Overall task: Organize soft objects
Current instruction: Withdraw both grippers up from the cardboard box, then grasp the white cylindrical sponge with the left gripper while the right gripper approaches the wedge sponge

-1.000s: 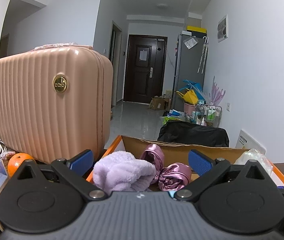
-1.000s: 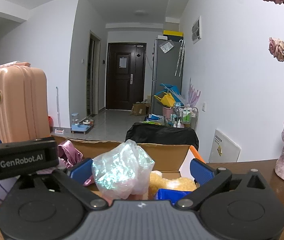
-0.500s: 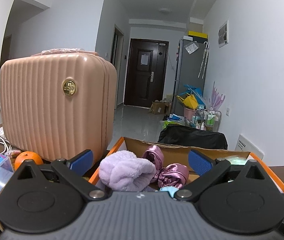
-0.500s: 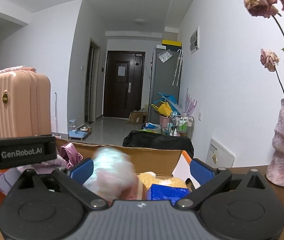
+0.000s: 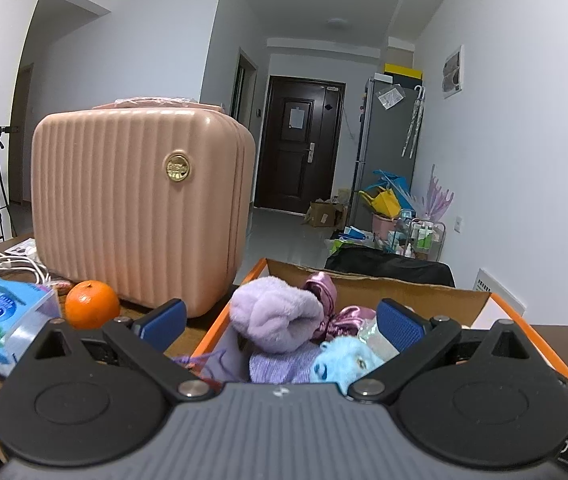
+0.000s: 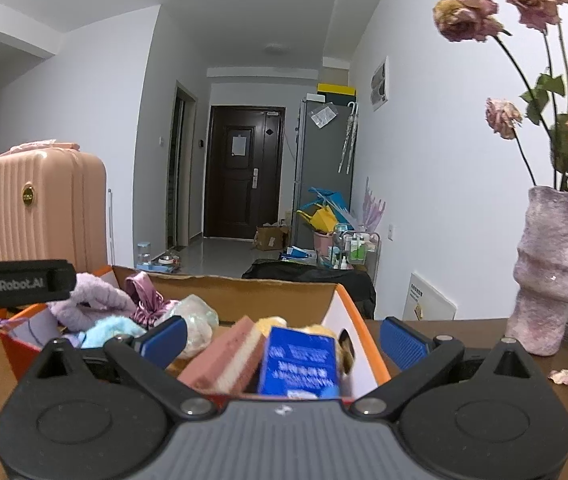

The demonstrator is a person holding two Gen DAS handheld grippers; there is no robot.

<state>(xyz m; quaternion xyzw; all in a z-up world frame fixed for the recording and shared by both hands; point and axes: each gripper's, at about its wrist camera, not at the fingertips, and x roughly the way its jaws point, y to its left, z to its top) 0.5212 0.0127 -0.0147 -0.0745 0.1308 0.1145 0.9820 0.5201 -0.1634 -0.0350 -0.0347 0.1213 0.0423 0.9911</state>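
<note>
An orange-rimmed cardboard box (image 5: 368,286) (image 6: 244,300) on the wooden table holds soft things: a fluffy lilac piece (image 5: 274,314) (image 6: 92,300), a pink satin scrunchie (image 5: 336,314) (image 6: 146,300), a light blue plush (image 5: 344,362) (image 6: 110,330), a crinkly clear bag (image 6: 196,322), a pink-and-white sponge (image 6: 224,360) and a blue pack (image 6: 300,362). My left gripper (image 5: 280,322) is open and empty over the box's left end. My right gripper (image 6: 284,338) is open and empty over its right end.
A pink ribbed case (image 5: 140,204) (image 6: 32,208) stands left of the box. An orange (image 5: 92,308) and a blue wipes pack (image 5: 0,320) lie left of it. A pink vase (image 6: 552,272) with dried roses stands at the right. The left gripper's body (image 6: 16,284) shows in the right wrist view.
The right gripper let go of the crinkly clear bag, which now lies in the box. Both grippers have pulled back and up from the box.
</note>
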